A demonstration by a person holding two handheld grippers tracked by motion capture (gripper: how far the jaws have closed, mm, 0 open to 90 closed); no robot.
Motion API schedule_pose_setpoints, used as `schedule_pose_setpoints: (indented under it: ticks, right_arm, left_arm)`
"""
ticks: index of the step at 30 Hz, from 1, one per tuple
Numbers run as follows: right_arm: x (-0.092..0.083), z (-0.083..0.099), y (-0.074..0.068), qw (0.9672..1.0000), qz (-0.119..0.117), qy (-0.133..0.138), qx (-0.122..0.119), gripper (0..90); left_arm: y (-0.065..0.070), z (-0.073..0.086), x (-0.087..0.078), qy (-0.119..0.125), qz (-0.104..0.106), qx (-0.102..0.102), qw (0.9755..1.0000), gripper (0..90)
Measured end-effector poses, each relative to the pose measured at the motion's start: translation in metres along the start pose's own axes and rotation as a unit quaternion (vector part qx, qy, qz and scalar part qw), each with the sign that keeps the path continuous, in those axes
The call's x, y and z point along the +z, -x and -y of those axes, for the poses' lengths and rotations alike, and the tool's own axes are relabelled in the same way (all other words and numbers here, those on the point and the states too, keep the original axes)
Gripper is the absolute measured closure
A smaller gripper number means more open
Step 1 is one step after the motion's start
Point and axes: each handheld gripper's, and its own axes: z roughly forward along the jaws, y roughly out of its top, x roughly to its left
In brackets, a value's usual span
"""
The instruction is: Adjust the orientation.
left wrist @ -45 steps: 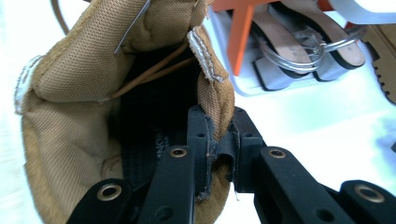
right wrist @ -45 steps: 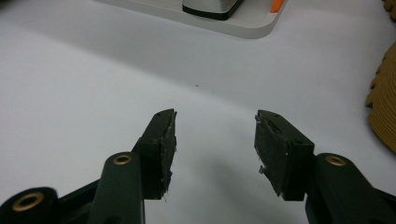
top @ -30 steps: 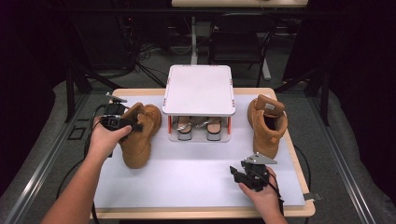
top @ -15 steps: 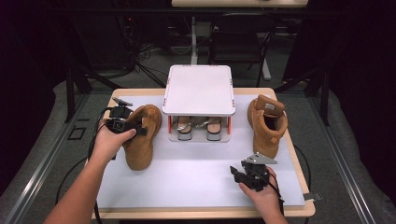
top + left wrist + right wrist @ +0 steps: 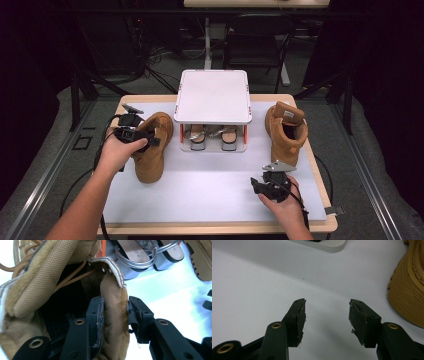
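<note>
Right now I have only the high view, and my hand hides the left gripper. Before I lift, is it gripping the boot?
Observer: Not firmly. The left gripper has just been opening. The boot has its collar between the jaws, one jaw inside, and the outer one looks slightly off it.
Operator: And the right gripper?
Observer: The right gripper is open with nothing between its jaws, above the white mat.
Operator: Anything close to it?
Observer: The other boot shows its ribbed sole beside it, not touching.
</note>
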Motion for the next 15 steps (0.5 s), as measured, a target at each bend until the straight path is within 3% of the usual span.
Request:
schedule_pose_setpoints:
  ticks: [3, 6, 11, 15]
  right_arm:
    - [-0.002, -0.003, 0.003, 0.9998, -0.010, -0.004, 0.014, 47.3]
    - [-0.006, -0.007, 0.004, 0.9997, -0.021, -0.005, 0.014, 47.2]
    - [-0.012, -0.010, 0.006, 0.9996, -0.026, -0.011, -0.003, 47.2]
    - [-0.014, -0.008, 0.009, 0.9995, -0.025, -0.015, 0.009, 47.2]
  left_arm:
    - [0.000, 0.002, -0.006, 0.000, -0.004, 0.003, 1.0000, 61.9]
    - [0.000, 0.003, -0.015, 0.001, -0.011, 0.007, 0.9999, 60.0]
    - [-0.005, 0.002, -0.033, 0.002, -0.043, 0.009, 0.9990, 56.6]
    - [-0.015, 0.001, -0.039, -0.018, -0.070, 0.001, 0.9974, 53.3]
